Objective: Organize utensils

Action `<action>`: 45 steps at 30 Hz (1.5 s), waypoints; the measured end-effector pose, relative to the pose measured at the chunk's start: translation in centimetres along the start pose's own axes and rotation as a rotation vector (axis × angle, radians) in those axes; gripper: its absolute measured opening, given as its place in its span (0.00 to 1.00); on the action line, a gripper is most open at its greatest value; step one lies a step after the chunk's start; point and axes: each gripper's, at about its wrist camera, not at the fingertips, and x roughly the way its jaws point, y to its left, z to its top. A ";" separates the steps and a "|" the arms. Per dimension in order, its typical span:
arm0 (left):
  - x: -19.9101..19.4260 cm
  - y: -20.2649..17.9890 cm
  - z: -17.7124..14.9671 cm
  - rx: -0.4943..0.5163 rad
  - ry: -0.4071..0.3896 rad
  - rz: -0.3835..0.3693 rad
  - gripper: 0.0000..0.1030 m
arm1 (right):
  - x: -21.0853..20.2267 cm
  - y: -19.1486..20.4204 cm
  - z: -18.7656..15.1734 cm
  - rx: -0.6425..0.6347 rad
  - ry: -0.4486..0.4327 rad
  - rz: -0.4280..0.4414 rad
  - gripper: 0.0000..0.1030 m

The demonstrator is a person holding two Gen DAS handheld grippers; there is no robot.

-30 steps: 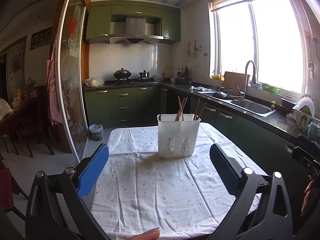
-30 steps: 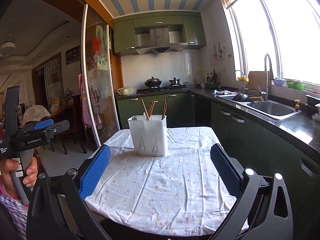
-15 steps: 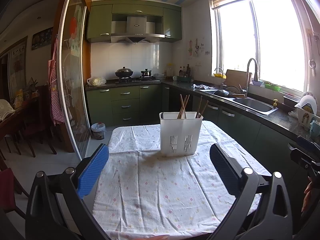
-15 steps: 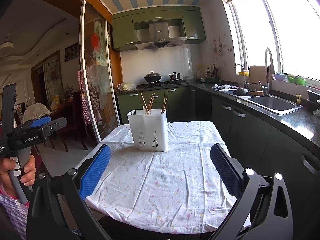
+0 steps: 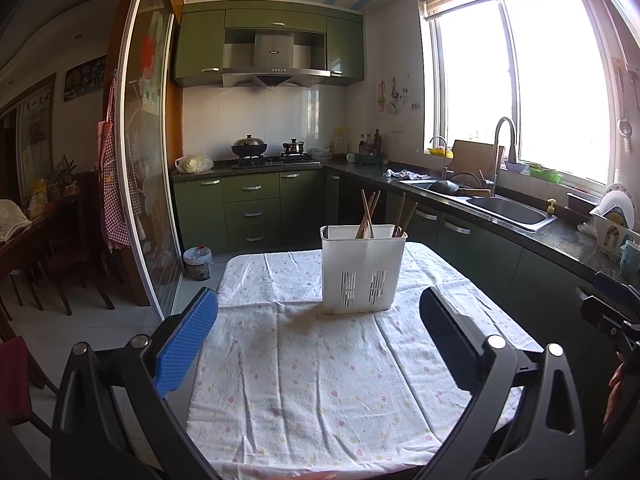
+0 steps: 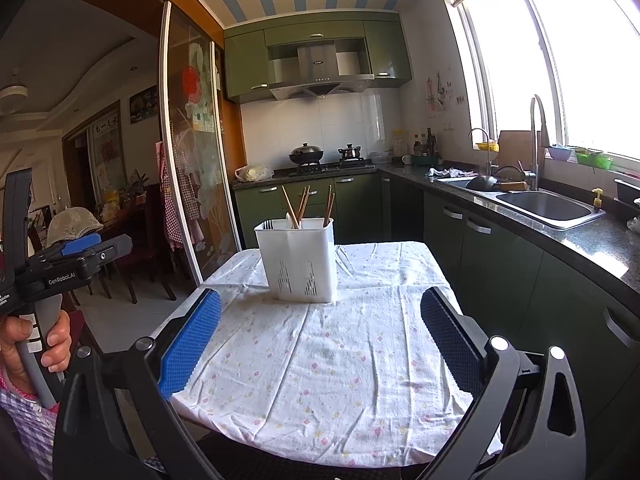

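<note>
A white slotted utensil holder [image 5: 362, 270] [image 6: 298, 262] stands upright on the far half of a small table covered with a flowered white cloth [image 5: 320, 376] [image 6: 340, 360]. Several wooden chopsticks [image 5: 367, 214] [image 6: 300, 207] stick out of its top. My left gripper [image 5: 318, 332] is open and empty, held above the near part of the table, well short of the holder. My right gripper [image 6: 320, 334] is also open with nothing between its fingers, near the table's front edge. The left gripper's body [image 6: 60, 268] shows at the left of the right wrist view, held by a hand [image 6: 24, 340].
Dark green cabinets with a black counter and sink [image 5: 508, 210] [image 6: 548, 204] run along the right. A stove with pots [image 5: 268, 150] is at the back. A glass sliding door [image 5: 148, 184] and dining chairs [image 5: 60, 264] stand to the left. A small bin [image 5: 197, 263] sits on the floor.
Both grippers have risen and drawn back slightly, so the holder sits a little lower and farther in view. Both stay open and empty.
</note>
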 end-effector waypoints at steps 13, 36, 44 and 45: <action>-0.3 0.1 0.1 0.002 -0.001 0.001 0.93 | 0.1 0.1 -0.1 0.007 0.004 -0.001 0.96; -0.4 0.3 0.2 0.003 0.001 0.002 0.93 | 0.6 0.6 -0.4 0.020 0.013 0.012 0.96; -0.4 0.3 0.2 0.003 0.001 0.002 0.93 | 0.6 0.5 -0.4 0.022 0.015 0.011 0.96; -0.4 0.3 0.2 0.003 0.001 0.002 0.93 | 0.6 0.5 -0.4 0.022 0.016 0.012 0.96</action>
